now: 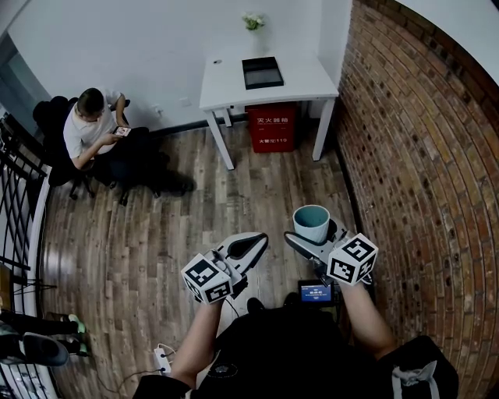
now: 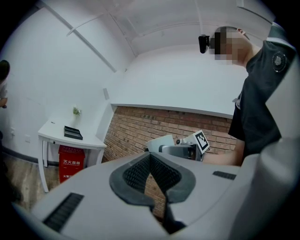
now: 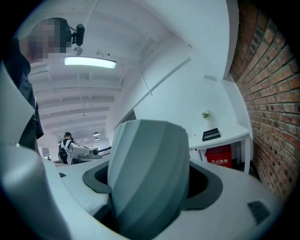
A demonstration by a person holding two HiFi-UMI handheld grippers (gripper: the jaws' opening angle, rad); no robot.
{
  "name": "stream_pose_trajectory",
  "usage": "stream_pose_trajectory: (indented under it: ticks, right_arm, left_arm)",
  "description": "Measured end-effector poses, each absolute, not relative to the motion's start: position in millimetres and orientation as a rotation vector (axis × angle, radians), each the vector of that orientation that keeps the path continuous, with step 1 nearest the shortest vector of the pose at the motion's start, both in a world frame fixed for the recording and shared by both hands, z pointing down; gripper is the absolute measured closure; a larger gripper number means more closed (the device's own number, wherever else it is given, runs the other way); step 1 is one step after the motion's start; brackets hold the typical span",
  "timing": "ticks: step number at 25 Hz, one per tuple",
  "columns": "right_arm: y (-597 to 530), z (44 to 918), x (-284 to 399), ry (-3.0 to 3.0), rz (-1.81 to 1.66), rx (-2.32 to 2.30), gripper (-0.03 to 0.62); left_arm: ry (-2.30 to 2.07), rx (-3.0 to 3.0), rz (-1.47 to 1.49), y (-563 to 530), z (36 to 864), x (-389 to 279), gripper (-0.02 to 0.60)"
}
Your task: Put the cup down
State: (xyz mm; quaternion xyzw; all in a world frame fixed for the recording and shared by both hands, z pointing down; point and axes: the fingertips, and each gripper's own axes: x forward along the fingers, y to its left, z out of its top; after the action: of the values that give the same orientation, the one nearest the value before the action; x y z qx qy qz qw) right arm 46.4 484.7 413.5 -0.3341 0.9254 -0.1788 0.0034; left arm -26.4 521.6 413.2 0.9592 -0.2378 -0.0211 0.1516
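Floorboards (image 1: 156,234) of dark wood spread below both claws. Well ahead of the left claw and off to its left, a seated person (image 1: 93,128) keeps clear of the work.

Next comes the left claw (image 1: 262,237). Its jaws are clenched on nothing, with the ridged pads (image 2: 136,173) pressed together. It is held level and idle, probably because one claw is enough for this job.

Far beyond both sets of tips stands a white table (image 1: 308,86). A black tray (image 1: 262,72) and a small vase of flowers (image 1: 253,23) sit on top, and a red box (image 1: 272,127) sits beneath. The table looks like the likely landing spot, though it seems too far to reach from here.

Just right of the left claw, the right claw (image 1: 313,238) is grasping the cup (image 1: 312,220). This is a pale teal, faceted cup (image 3: 147,173), with a jaw bearing on its lower wall from either side. It rides upright, mouth up, in mid-air over the floor. That hold should let its base meet a surface flat.

A brick wall (image 1: 421,156) runs along the right of that claw, so any approach probably has to go straight ahead.
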Motion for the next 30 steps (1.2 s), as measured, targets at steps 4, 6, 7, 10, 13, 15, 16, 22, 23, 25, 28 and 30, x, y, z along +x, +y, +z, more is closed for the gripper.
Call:
stream_pose_trajectory:
  ticks: [4, 6, 7, 10, 13, 15, 16, 22, 23, 25, 28, 30]
  right_arm:
    - [479, 418, 63, 2.896, -0.576, -1.049, 0.189]
    - [476, 421, 73, 2.89, -0.584, -1.053, 0.189]
    - [474, 423, 79, 2.887, -0.586, -1.054, 0.189]
    - [462, 428, 98, 2.877, -0.598, -1.061, 0.189]
    - [449, 436, 114, 2.863, -0.622, -1.076, 0.189]
    - [440, 441, 121, 2.854, -0.64, -1.084, 0.189]
    - [435, 443, 124, 2.85, -0.648, -1.088, 0.189]
    - [388, 457, 130, 2.839, -0.686, -1.123, 0.189]
    - [379, 461, 128, 2.839, -0.698, -1.127, 0.189]
    - [355, 467, 125, 2.842, -0.712, -1.147, 0.189]
    - [305, 463, 126, 2.825, -0.707, -1.211, 0.189]
    - [269, 457, 121, 2.804, -0.706, -1.243, 0.189]
  left_arm:
    - [-0.695, 2.754, -0.039, 515, 417, -12, 0.574]
    - [-0.702, 2.759, -0.033, 511, 419, -4, 0.575]
    - [-0.707, 2.762, -0.029, 509, 420, 1, 0.575]
    - [-0.755, 2.763, 0.008, 499, 425, 14, 0.575]
    - [-0.814, 2.756, 0.037, 485, 430, 19, 0.575]
    - [-0.842, 2.744, 0.044, 477, 434, 15, 0.575]
    - [-0.855, 2.733, 0.045, 471, 436, 13, 0.575]
    - [-0.876, 2.693, 0.043, 418, 452, 5, 0.575]
    - [-0.874, 2.688, 0.04, 407, 455, 3, 0.575]
    - [-0.864, 2.678, 0.029, 377, 461, -1, 0.575]
    - [-0.831, 2.673, 0.035, 320, 466, -5, 0.575]
    - [-0.805, 2.675, 0.043, 280, 464, -11, 0.575]
